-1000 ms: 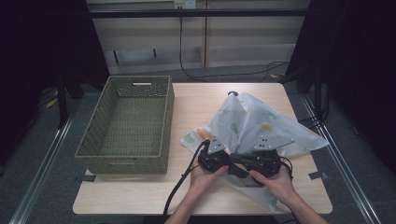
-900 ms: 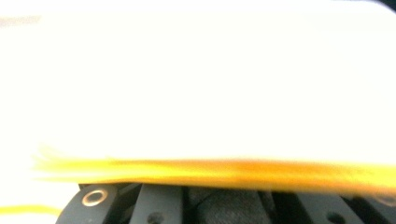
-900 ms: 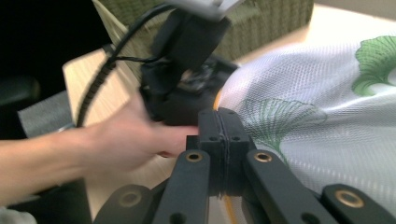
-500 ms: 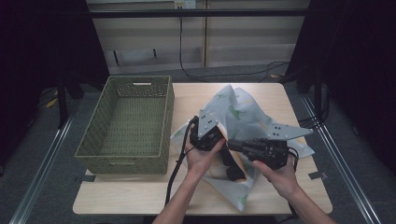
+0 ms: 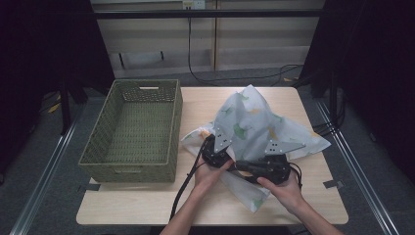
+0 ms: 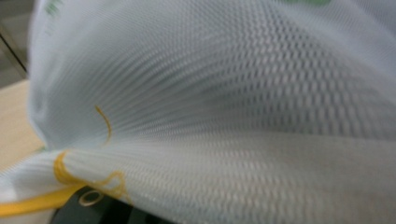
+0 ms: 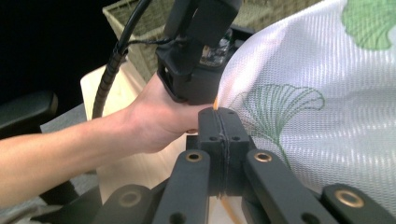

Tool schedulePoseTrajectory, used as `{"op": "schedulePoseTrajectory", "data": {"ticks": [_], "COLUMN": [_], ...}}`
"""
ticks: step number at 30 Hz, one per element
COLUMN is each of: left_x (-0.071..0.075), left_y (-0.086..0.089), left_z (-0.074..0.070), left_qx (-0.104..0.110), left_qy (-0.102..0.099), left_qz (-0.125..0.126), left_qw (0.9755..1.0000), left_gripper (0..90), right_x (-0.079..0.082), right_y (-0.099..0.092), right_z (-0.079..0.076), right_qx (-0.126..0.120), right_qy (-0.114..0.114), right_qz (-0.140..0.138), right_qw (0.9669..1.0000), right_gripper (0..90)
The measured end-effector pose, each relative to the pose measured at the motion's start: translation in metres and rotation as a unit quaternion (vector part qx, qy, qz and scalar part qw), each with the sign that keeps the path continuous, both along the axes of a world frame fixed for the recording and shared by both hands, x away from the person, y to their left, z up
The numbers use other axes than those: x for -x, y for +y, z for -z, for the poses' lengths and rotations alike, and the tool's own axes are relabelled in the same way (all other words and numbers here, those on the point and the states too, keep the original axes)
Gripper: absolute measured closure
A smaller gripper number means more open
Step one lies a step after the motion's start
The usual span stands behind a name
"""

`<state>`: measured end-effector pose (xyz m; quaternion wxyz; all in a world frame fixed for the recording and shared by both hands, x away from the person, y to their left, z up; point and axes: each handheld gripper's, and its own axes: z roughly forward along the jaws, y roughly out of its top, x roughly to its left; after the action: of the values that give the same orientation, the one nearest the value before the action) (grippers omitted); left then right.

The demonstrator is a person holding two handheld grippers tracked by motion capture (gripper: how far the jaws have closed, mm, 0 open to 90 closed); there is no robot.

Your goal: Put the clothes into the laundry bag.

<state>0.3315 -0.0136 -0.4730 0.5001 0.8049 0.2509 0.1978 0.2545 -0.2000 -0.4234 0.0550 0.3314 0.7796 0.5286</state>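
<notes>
Both hands dropped back low since half second earlier, so white leaf-print mesh bag point(image 5: 254, 125) sagged onto table. Our right gripper point(image 7: 219, 140) clamped yellow drawstring point(image 7: 216, 103); left gripper point(image 5: 217, 155) jaws, couldn't tell. Bag probably going into green woven basket point(image 5: 132, 129).

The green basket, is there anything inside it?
No, the woven green basket shows only its bare bottom in the high view, while the leaf-print mesh bag lies beside it on the table.

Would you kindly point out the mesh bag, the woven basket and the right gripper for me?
mesh bag point(image 5: 247, 122): high view, on its raised white middle panel.
woven basket point(image 5: 173, 129): high view, on its right wall.
right gripper point(image 7: 219, 135): right gripper view, on the seam between its closed jaws.
</notes>
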Motion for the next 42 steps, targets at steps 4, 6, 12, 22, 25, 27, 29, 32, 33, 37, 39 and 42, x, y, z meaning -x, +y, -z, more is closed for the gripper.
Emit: {"op": "schedulePoseTrajectory", "data": {"ticks": [4, 6, 12, 22, 25, 27, 29, 32, 33, 37, 39, 42], "left_x": [-0.003, -0.003, -0.008, -0.004, 0.003, 0.009, 0.015, 0.019, 0.019, 0.022, 0.02, 0.005], "left_y": [-0.007, -0.008, -0.013, 0.009, 0.025, 0.034, 0.043, 0.053, 0.055, 0.063, 0.065, 0.055], "left_z": [0.016, 0.019, 0.03, 0.018, 0.01, 0.007, 0.006, 0.01, 0.011, 0.009, 0.008, 0.017], "left_qx": [-0.019, -0.022, -0.035, -0.012, -0.007, 0.002, 0.003, 0.002, 0.0, 0.004, 0.009, 0.0], "left_qy": [0.031, 0.036, 0.062, 0.08, 0.081, 0.076, 0.076, 0.084, 0.083, 0.071, 0.067, 0.097], "left_qz": [0.017, 0.018, 0.039, 0.051, 0.059, 0.064, 0.059, 0.06, 0.059, 0.046, 0.042, 0.044], "left_qw": [0.9992, 0.9989, 0.9967, 0.9954, 0.9949, 0.9951, 0.9954, 0.9947, 0.9948, 0.9964, 0.9968, 0.9943], "left_gripper": [72.6, 72.4, 71.8, 46.8, 34.1, 28.7, 25.6, 22.9, 22.9, 20.2, 20.2, 20.4], "right_x": [0.003, 0.004, 0.002, 0.0, -0.003, -0.004, -0.006, -0.007, -0.006, -0.007, -0.008, -0.007], "right_y": [0.001, 0.002, 0.002, -0.003, -0.007, -0.009, -0.01, -0.008, -0.008, -0.009, -0.01, -0.009], "right_z": [0.009, 0.012, 0.019, 0.025, 0.024, 0.023, 0.022, 0.019, 0.019, 0.018, 0.016, 0.012], "right_qx": [0.011, 0.016, 0.018, 0.035, 0.03, 0.025, 0.026, 0.025, 0.026, 0.026, 0.019, 0.012], "right_qy": [0.01, 0.014, 0.029, 0.027, 0.024, 0.023, 0.021, 0.014, 0.015, 0.01, 0.011, 0.006], "right_qz": [-0.011, -0.014, -0.018, -0.013, -0.004, 0.002, 0.007, 0.008, 0.01, 0.012, 0.014, 0.013], "right_qw": [0.9998, 0.9997, 0.9992, 0.9989, 0.9992, 0.9994, 0.9994, 0.9996, 0.9995, 0.9996, 0.9996, 0.9998], "right_gripper": [89.6, 89.6, 89.6, 89.6, 89.6, 89.5, 89.6, 89.5, 89.6, 89.5, 89.5, 89.5]}}
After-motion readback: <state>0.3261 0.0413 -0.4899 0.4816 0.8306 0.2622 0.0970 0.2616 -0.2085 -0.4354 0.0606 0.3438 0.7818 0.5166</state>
